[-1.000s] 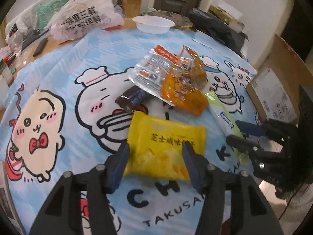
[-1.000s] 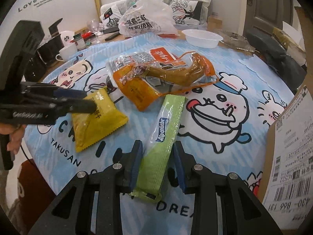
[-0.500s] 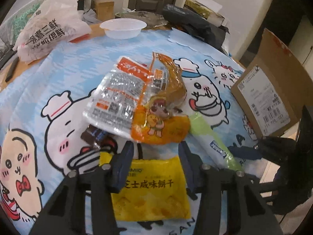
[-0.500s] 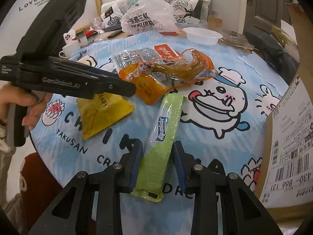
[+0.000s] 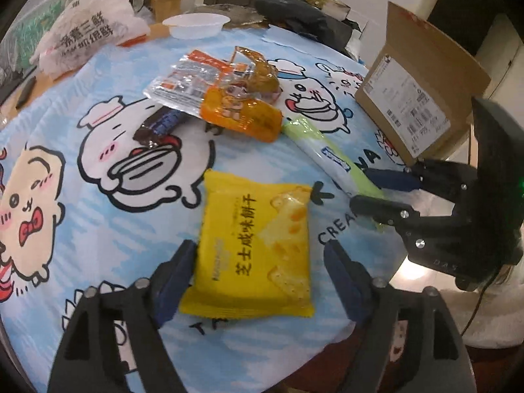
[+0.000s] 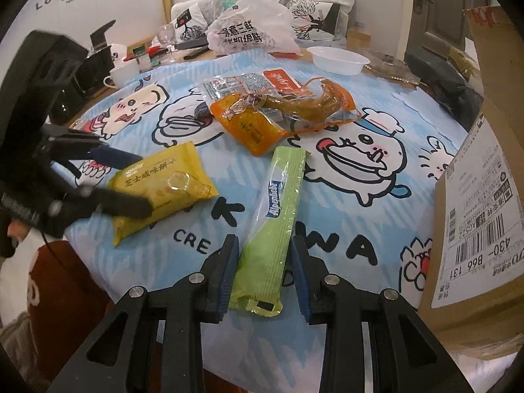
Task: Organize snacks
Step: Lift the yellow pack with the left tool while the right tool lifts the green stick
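Since the earlier frames the left gripper [image 5: 258,268] has drawn back toward the lower edge of its view, and its jaws have just been opening: they now stand wide apart with the yellow biscuit packet [image 5: 258,252] lying flat between them, the left pad at its edge and the right pad clear of it. The right gripper [image 6: 263,273] sits where it was, its two pads closed against the sides of the green candy stick [image 6: 278,216], whose near end lies between them. Counted across both views: one yellow packet, one green stick, one orange pouch [image 6: 262,124] overlapping one clear printed pack [image 6: 242,82] at upper centre, and one dark wrapped bar [image 5: 160,124] tucked under their left side. One cardboard box [image 6: 475,213] fills the right edge of the right wrist view, close beside the green stick. One white bowl [image 6: 339,60] and one white plastic bag [image 6: 252,32] sit along the far rim of the cartoon tablecloth [image 5: 82,229]. The cloth's near edge runs just below both grippers; bare cloth lies to the left of the yellow packet and between the stick and the box.
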Motion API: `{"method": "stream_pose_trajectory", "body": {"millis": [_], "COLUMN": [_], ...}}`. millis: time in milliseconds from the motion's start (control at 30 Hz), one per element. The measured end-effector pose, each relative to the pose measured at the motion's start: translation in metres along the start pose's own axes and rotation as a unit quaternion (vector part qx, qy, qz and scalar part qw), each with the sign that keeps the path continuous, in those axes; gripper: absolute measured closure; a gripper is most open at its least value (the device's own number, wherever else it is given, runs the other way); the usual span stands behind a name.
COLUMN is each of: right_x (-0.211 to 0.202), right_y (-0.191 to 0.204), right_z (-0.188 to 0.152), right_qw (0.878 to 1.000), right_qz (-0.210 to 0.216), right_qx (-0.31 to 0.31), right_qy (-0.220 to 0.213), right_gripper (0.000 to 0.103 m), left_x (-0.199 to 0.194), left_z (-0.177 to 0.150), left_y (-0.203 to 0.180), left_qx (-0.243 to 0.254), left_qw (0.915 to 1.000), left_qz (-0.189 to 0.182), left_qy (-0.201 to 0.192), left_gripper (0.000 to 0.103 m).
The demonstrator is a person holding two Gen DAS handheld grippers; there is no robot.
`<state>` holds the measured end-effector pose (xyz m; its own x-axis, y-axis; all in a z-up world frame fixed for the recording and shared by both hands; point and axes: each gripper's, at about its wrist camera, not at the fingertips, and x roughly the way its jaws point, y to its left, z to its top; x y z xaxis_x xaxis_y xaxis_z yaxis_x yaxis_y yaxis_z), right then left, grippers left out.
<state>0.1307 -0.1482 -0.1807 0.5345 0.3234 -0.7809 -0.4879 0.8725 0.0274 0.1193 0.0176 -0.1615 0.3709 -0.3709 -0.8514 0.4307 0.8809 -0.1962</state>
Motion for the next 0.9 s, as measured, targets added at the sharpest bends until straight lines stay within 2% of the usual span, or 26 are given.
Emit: {"method": "stream_pose_trajectory", "body": {"millis": [133, 233, 267, 333, 367, 500, 633, 900], "right_x": [0.004, 0.011, 0.012, 0.015, 0.015, 0.011, -0.006, -0.076], "right_y": [0.001, 0.0, -0.001, -0.001, -0.001, 0.001, 0.005, 0.021], "right_z": [0.004, 0.01, 0.012, 0.013, 0.014, 0.014, 0.013, 0.027], "right_qw": [1.0, 1.0, 1.0, 0.999, 0.999, 0.999, 0.998, 0.992], "right_qz": [-0.004, -0.014, -0.017, -0.027, -0.028, -0.038, -0.036, 0.013], "right_qx": [-0.001, 0.003, 0.006, 0.004, 0.001, 0.0, -0.001, -0.013], "right_qy": [-0.006, -0.018, -0.022, -0.027, -0.03, -0.037, -0.054, -0.122], "right_gripper": [0.071, 0.071, 0.071, 0.073, 0.079, 0.081, 0.081, 0.081], "left_x": [0.006, 0.011, 0.012, 0.01, 0.01, 0.003, -0.019, -0.099], "left_z": [0.004, 0.004, 0.003, 0.002, 0.001, -0.001, -0.003, 0.013], "left_y": [-0.006, -0.012, -0.013, -0.013, -0.012, -0.011, -0.013, -0.035], "left_qx": [-0.002, 0.009, 0.011, 0.005, 0.0, -0.011, -0.018, -0.016], "left_qw": [0.9992, 0.9969, 0.9963, 0.9959, 0.9956, 0.9953, 0.9938, 0.9842], "left_qz": [0.036, 0.075, 0.081, 0.084, 0.087, 0.087, 0.091, 0.11], "left_qy": [-0.015, -0.024, -0.028, -0.034, -0.035, -0.042, -0.062, -0.138], "left_gripper": [0.026, 0.035, 0.035, 0.036, 0.036, 0.036, 0.036, 0.036]}}
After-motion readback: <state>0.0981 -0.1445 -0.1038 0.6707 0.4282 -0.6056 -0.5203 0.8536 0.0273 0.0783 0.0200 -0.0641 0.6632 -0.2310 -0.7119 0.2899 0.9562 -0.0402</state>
